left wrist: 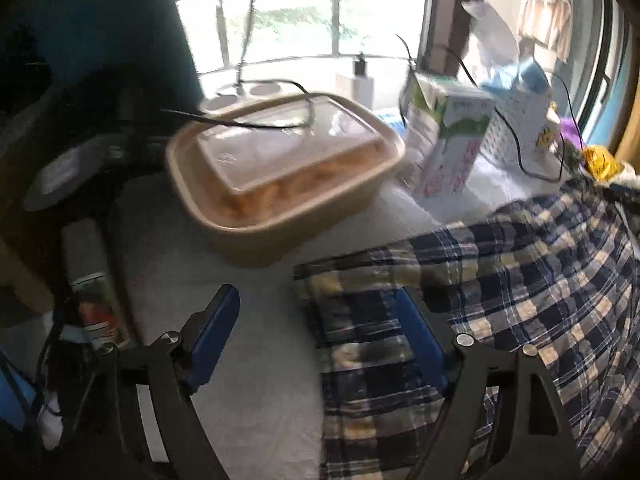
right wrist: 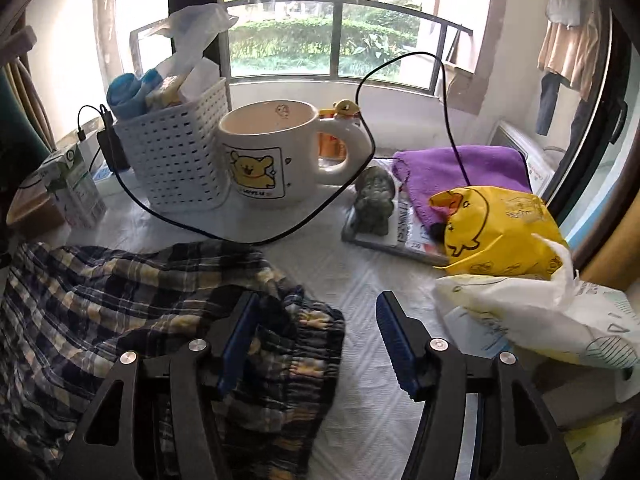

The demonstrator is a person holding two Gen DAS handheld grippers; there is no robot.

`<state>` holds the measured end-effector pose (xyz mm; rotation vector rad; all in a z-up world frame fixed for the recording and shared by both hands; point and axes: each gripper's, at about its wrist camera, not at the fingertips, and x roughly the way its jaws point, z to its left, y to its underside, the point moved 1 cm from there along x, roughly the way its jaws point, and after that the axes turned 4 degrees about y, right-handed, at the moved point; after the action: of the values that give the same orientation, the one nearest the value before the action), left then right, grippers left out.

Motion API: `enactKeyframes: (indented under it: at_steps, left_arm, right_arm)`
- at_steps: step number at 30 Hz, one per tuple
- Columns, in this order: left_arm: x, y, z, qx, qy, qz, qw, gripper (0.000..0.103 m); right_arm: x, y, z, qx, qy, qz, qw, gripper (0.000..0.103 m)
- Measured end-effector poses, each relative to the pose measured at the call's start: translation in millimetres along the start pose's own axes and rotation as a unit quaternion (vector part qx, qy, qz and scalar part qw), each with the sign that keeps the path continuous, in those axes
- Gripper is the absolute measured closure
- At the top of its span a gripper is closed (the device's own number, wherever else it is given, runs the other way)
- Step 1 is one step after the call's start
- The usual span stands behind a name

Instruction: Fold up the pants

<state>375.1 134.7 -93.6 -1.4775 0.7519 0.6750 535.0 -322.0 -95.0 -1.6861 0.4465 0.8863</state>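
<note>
The pants are navy, white and yellow plaid and lie crumpled on a white tablecloth. In the left wrist view they fill the lower right. My left gripper is open and empty, its right finger over the cloth's left edge and its left finger over bare tablecloth. In the right wrist view the pants fill the lower left, with the gathered elastic waistband at their right end. My right gripper is open and empty, straddling the waistband's right edge.
A tan lidded container and a carton stand behind the pants. A white basket, a bear mug, a black cable, a figurine, a purple cloth, a yellow bag and a white bag crowd the table.
</note>
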Motion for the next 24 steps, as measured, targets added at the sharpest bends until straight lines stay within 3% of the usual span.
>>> enactKeyframes:
  at_steps: [3, 4, 5, 7, 9, 10, 11, 17, 21, 24]
  left_arm:
    - [7.9, 9.8, -9.5, 0.015, -0.005, 0.007, 0.9999, 0.023]
    - [10.7, 11.4, -14.2, 0.018, -0.001, 0.004, 0.9998, 0.028]
    - [12.7, 14.2, -20.0, 0.024, 0.007, -0.001, 0.9997, 0.036]
    - [16.7, 19.1, -35.7, 0.045, 0.021, 0.006, 0.9987, 0.073]
    - [15.5, 22.0, -48.1, 0.068, 0.018, -0.002, 0.9975, 0.095]
    - [13.7, 22.3, -52.6, 0.076, 0.018, -0.006, 0.9970, 0.097]
    - [11.6, 21.5, -55.1, 0.078, 0.012, -0.014, 0.9968, 0.098]
    - [4.3, 0.4, -51.5, 0.075, -0.047, -0.062, 0.9942, 0.099]
    - [-4.4, -11.2, -51.2, 0.092, -0.081, -0.092, 0.9881, 0.099]
    - [-2.9, -23.1, -49.7, 0.082, -0.082, -0.095, 0.9888, 0.095]
  right_arm:
    - [6.7, 1.7, -3.0, -0.002, -0.028, 0.005, 1.000, 0.040]
    - [8.1, 1.9, 0.4, -0.003, -0.037, 0.006, 0.999, 0.040]
    - [15.1, 0.7, 1.1, -0.004, -0.059, 0.015, 0.998, 0.040]
    - [26.1, 2.2, 3.7, -0.006, -0.080, 0.027, 0.996, 0.040]
    - [33.8, 3.0, 11.2, -0.016, -0.078, 0.027, 0.996, 0.043]
    - [37.3, 3.4, 16.4, -0.026, -0.065, 0.023, 0.997, 0.069]
    - [39.0, 3.0, 19.8, -0.031, -0.055, 0.022, 0.998, 0.077]
    - [31.3, -13.8, 36.3, -0.062, -0.005, -0.022, 0.998, 0.077]
    - [20.4, -35.1, 38.1, -0.059, 0.021, -0.054, 0.997, 0.077]
    - [19.0, -46.1, 36.8, -0.046, 0.039, -0.065, 0.996, 0.077]
